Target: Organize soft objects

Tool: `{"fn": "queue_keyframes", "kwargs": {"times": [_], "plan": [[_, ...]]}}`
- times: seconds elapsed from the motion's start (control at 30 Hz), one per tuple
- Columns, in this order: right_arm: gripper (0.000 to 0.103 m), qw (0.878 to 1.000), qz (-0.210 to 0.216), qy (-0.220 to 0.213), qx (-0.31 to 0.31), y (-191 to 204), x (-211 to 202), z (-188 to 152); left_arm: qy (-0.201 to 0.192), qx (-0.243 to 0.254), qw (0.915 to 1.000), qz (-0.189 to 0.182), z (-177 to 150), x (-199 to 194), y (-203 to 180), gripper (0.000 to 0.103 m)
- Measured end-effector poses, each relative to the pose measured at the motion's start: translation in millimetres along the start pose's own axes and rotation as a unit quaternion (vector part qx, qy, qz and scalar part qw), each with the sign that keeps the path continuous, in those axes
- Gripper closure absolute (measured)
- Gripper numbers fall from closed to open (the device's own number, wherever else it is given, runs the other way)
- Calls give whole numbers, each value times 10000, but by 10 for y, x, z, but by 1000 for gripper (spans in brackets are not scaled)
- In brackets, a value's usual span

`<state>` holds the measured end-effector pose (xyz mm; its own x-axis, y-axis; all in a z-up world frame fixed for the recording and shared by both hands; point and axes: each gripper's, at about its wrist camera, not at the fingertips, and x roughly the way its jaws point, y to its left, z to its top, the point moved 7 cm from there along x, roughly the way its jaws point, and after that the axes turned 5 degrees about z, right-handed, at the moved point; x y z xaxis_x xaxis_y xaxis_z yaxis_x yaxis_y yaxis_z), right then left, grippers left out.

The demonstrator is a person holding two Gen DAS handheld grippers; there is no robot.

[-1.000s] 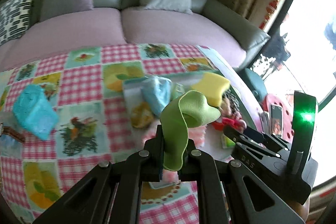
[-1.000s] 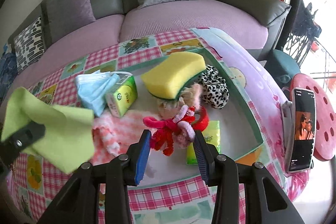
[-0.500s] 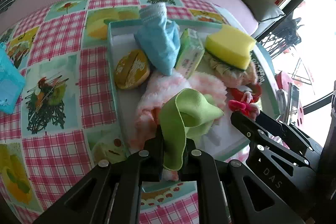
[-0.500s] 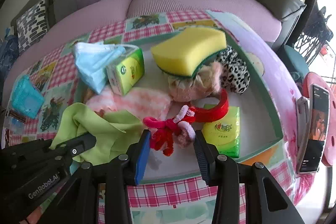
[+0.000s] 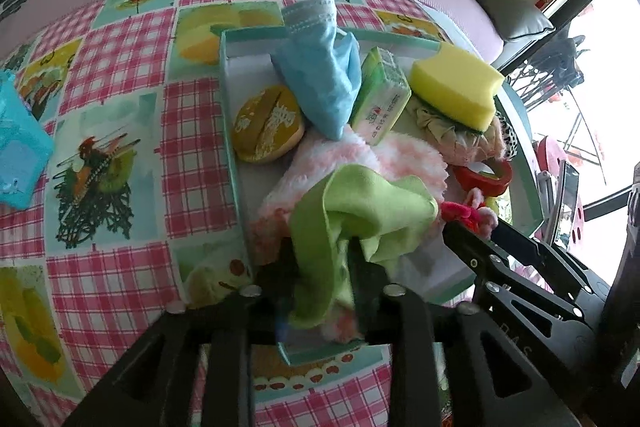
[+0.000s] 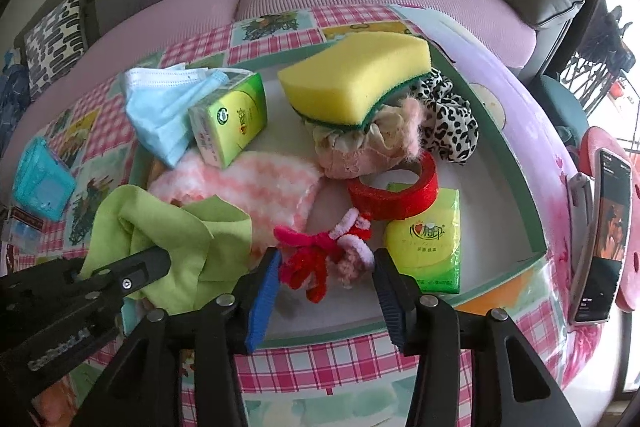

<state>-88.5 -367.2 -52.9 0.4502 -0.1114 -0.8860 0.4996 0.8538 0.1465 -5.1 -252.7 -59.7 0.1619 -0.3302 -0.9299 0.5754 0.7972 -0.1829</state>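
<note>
The green cloth [image 5: 360, 211] is now laid in the tray [image 5: 230, 131], draped over the pink fluffy towel [image 5: 336, 155] at the tray's near corner; a second ago it was held above the surface. The left gripper [image 5: 320, 267] has been lowered with it, and its jaws are opening, the cloth's tail lying loosely between them and apparently no longer pinched. This is judged to be the release that finishes this item's placement. The cloth is crumpled; its long axis runs from the gripper away toward the yellow sponge [image 5: 456, 87], the bunched end farthest from the gripper. Beyond the towel, the blue face mask [image 5: 320, 75] and a green tissue pack [image 5: 380, 99] are seen. To the towel's right, the right gripper [image 6: 324, 267] is opening too, the pink and red pipe-cleaner bundle [image 6: 324, 251] standing between its spread pads, untouched as far as can be seen.
</note>
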Motion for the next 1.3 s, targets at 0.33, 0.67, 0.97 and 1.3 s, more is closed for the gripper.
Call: {"fn": "queue_keyframes", "kwargs": {"times": [0.33, 0.67, 0.97, 1.3], "plan": [[39, 9999, -23, -146, 3, 14, -129, 51, -447, -93, 9989, 47, 71, -395, 143, 65], [23, 9998, -39, -134, -134, 99, -124, 52, -645, -605, 9840, 1547, 85, -489, 856, 38], [13, 9995, -66, -135, -281, 185, -129, 40, -561, -708, 9790, 1826, 9, -438, 1048, 32], [0, 9989, -93, -189, -425, 309, -202, -31, -777, -718, 9723, 2085, -99, -539, 1164, 9]]}}
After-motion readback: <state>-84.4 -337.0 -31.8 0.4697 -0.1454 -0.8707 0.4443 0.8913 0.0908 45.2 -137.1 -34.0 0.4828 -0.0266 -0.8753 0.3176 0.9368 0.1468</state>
